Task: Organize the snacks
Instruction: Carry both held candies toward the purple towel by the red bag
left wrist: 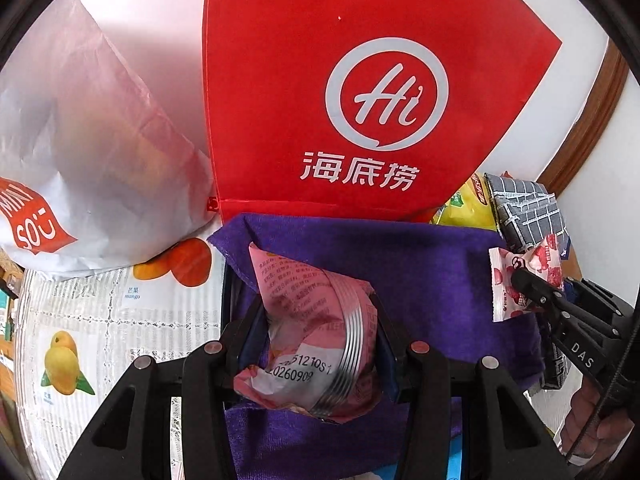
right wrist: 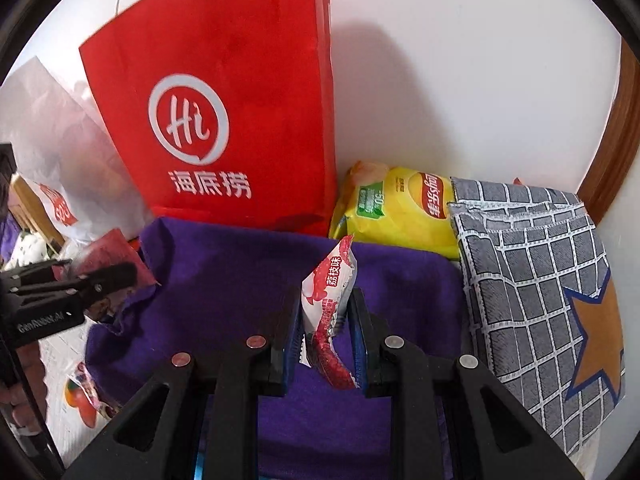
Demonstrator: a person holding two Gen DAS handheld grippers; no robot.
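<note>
My left gripper point(left wrist: 316, 320) is shut on a pink snack packet point(left wrist: 312, 332) with a printed date, held above a purple cloth point(left wrist: 432, 272). My right gripper point(right wrist: 324, 312) is shut on a small white and red lychee-flavour packet point(right wrist: 328, 304), also above the purple cloth point(right wrist: 240, 280). In the left wrist view the right gripper point(left wrist: 528, 280) shows at the right edge with its packet point(left wrist: 516, 280). In the right wrist view the left gripper point(right wrist: 104, 276) shows at the left edge with its pink packet point(right wrist: 116, 256).
A red Haidilao bag point(left wrist: 340, 92) stands against the white wall behind the cloth. A white plastic bag point(left wrist: 80, 152) lies to the left. A yellow chips bag point(right wrist: 400, 208) and a grey checked fabric bag with a star point(right wrist: 536, 292) lie to the right. A mango-print tablecloth point(left wrist: 100, 340) covers the table.
</note>
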